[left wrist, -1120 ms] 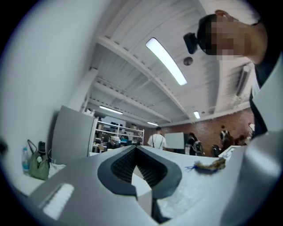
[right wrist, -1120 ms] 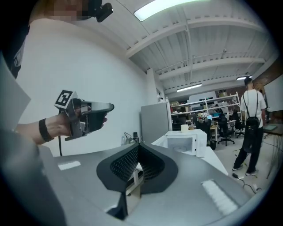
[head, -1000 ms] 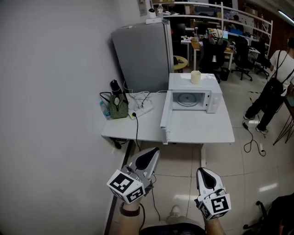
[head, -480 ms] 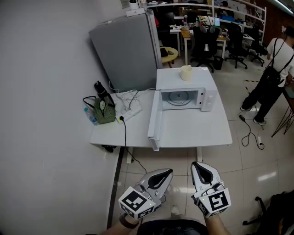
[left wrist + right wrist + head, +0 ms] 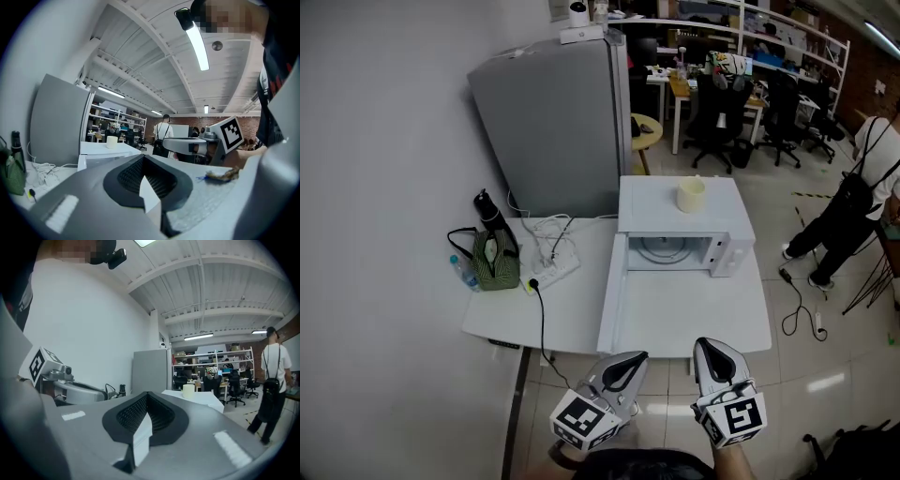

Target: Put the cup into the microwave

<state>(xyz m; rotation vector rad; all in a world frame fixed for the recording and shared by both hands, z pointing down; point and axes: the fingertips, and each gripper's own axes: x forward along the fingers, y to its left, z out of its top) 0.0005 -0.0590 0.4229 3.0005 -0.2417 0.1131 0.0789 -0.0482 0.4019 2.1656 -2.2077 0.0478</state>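
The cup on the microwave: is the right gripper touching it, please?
Apart: head view shows the cup atop the microwave, the right gripper short of the table.

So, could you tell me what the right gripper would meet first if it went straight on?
Most likely the microwave front, beyond the table edge; the right gripper height is hard to judge.

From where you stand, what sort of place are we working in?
Most likely an open-plan office or lab, seen from its kitchenette corner: black office chairs at desks fill the back, and a grey fridge stands beside a white table carrying an open microwave with the cup on top.
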